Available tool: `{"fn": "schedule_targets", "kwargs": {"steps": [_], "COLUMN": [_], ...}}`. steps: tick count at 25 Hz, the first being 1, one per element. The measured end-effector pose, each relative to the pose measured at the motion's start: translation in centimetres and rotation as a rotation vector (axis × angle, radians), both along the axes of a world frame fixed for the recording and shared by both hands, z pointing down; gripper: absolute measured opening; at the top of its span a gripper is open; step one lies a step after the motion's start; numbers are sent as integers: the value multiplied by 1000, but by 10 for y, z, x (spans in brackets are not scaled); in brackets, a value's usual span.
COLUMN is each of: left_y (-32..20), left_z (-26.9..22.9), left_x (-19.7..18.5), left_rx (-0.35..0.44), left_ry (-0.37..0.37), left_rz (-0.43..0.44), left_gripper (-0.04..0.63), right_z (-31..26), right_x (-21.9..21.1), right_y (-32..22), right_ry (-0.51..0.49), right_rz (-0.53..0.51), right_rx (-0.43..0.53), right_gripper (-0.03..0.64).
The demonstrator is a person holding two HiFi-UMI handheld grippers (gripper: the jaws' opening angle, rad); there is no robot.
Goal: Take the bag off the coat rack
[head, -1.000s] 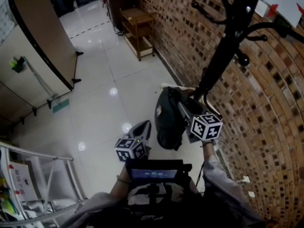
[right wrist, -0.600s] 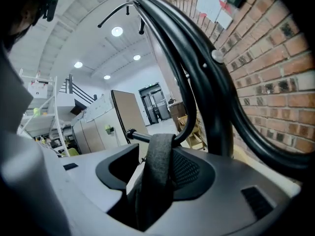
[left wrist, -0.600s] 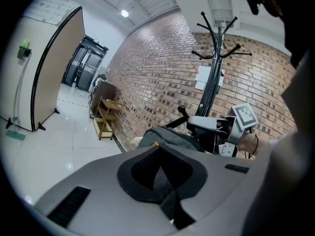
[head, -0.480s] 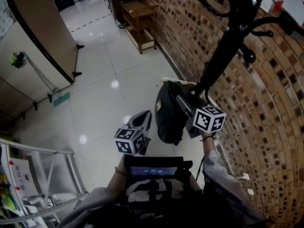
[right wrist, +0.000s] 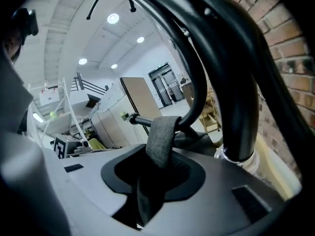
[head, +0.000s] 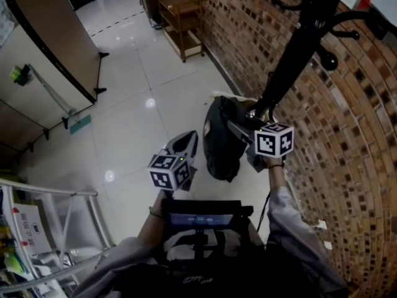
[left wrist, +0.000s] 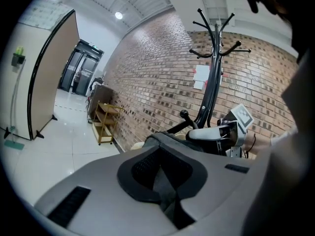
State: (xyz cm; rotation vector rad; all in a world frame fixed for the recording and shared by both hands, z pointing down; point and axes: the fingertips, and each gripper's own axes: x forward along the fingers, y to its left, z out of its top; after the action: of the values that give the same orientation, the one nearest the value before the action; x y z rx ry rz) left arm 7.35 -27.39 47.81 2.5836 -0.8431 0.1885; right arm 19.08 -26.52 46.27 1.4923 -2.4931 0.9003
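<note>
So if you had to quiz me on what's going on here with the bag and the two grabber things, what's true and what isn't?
1. The bag hangs on the coat rack. True.
2. The left gripper has hold of the bag. False: it hangs in the air beside the bag, apart from it, with nothing between its jaws.
3. The bag strap runs between the jaws of the right gripper. True; the strap is looped over a hook of the rack, and the jaws are closing around it.
4. The wall behind the rack is smooth white plaster. False: it is a brick wall.
</note>
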Motion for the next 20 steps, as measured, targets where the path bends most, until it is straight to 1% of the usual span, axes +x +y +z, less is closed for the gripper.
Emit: {"fn": "schedule_targets", "kwargs": {"steps": [3, 10, 16, 20], "left_y": [2, -2, -9, -10], "left_z": [3, 5, 5, 4], "left_x": [-3, -16, -26, -32], "left_rx": [-12, -23, -47, -54], "left_ry": [-2, -4, 27, 44], "left_rz": [2, -18, -56, -74], "left_gripper": [8, 8, 8, 8], "right_z": [-5, -21, -44, -63], "right_x": [2, -4, -23, -38], "right_y": [1, 4, 4, 7], "right_ry": [6, -9, -44, -66], "right_rz": [31, 22, -27, -54], "right_rx": [31, 117, 159, 215], "right_gripper": [99, 84, 80, 77]}}
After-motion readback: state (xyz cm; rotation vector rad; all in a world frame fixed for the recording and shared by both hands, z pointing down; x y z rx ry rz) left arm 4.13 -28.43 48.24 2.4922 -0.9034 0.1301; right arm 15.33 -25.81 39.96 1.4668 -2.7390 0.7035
